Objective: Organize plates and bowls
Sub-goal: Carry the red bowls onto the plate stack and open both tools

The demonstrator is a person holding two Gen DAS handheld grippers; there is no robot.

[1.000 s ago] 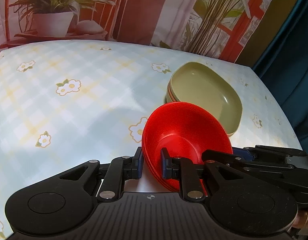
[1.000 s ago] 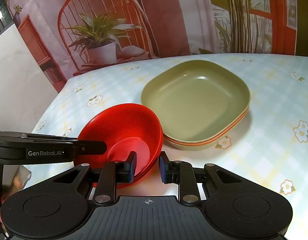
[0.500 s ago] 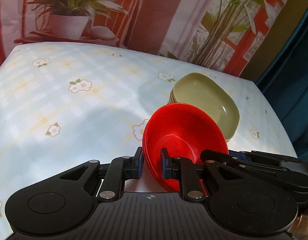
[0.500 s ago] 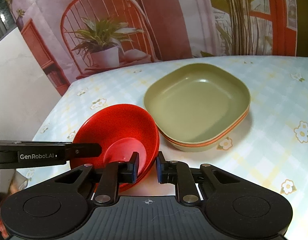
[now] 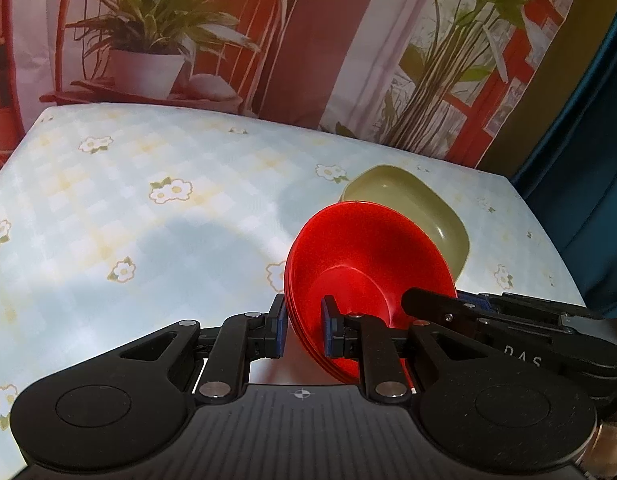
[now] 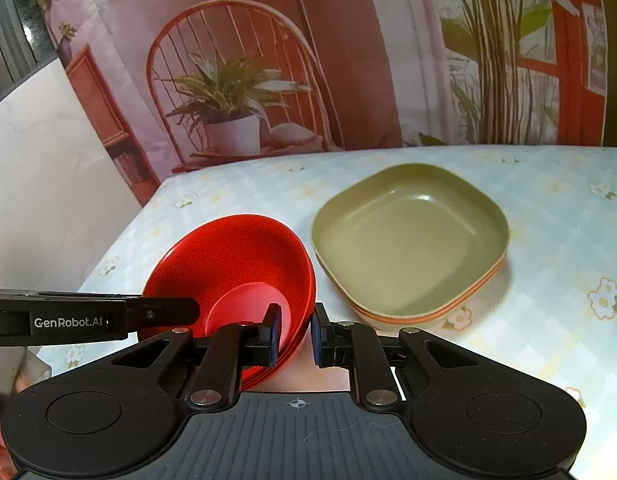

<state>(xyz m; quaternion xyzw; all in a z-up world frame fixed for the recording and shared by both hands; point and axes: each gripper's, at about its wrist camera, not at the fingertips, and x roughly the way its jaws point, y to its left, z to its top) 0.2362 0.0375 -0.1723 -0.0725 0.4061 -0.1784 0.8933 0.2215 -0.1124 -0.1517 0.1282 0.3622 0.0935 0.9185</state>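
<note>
Red bowls [image 5: 364,264] — green plates' [image 5: 412,208] near edge hidden

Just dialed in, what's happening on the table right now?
Both tongs are clamped on the rim of the red bowl stack, the left tongs on one side and the right tongs on the opposite side, its jaws having just closed. The bowls are tilted. The stacked olive plates sit just beyond on the floral tablecloth.

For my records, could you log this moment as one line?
left gripper: shut on red bowls | right gripper: shut on red bowls | green plates: on table
</note>
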